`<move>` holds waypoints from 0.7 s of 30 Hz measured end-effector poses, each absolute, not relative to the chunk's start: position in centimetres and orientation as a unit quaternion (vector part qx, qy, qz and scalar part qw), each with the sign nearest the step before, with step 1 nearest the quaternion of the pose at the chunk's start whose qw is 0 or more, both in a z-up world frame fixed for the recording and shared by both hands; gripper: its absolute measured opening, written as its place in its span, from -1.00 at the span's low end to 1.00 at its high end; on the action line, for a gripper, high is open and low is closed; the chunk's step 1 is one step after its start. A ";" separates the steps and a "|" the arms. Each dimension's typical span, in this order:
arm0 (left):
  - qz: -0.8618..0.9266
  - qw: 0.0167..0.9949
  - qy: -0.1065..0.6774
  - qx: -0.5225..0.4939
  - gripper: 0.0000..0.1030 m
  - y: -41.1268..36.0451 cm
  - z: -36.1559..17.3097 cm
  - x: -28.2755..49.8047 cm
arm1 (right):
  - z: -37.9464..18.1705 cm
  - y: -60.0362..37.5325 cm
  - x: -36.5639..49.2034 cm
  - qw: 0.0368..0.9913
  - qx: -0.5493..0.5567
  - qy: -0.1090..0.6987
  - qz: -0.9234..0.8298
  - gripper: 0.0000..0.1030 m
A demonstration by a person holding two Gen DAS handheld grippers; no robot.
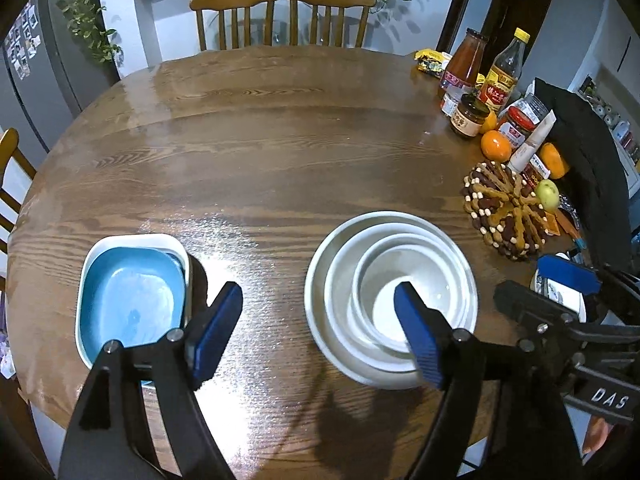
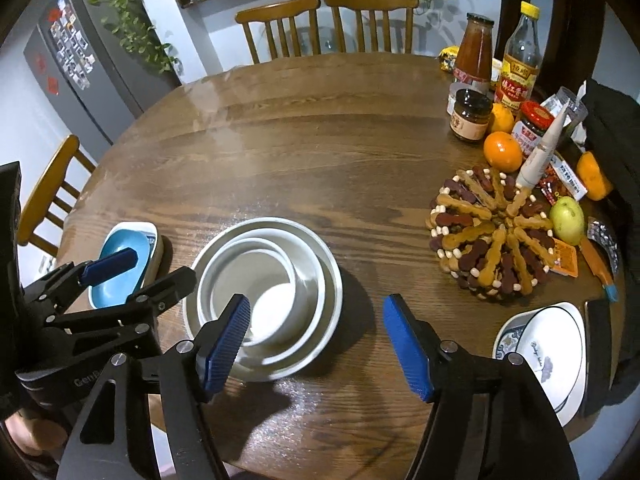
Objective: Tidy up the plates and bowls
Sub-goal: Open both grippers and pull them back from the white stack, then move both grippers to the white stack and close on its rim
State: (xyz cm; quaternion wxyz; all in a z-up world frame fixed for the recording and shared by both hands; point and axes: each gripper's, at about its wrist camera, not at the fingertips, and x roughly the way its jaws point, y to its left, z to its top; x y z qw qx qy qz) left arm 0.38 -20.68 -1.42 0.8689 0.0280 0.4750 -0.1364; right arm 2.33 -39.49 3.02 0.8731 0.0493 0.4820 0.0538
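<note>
White bowls [image 1: 390, 296] nested upright, mouths up, on table [image 1: 260, 152] near front edge. Blue dish [image 1: 130, 300] stacked in white dish, long axis running front to back, at left. Patterned plates [image 2: 548, 352] at right, partly cut off by right gripper [image 2: 316, 340]. Left gripper [image 1: 320, 328] low over table, jaws wide apart, empty; right likewise.
</note>
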 end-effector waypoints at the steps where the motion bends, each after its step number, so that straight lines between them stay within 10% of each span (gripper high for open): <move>1: -0.135 0.870 0.474 0.027 0.51 -20.5 -1.5 0.3 | 3.0 -39.5 2.2 0.874 0.048 0.481 0.052 0.36; 21: -0.104 0.864 0.493 -0.006 0.50 -18.0 -3.0 -0.1 | 1.6 -42.1 1.0 0.870 0.065 0.488 0.038 0.36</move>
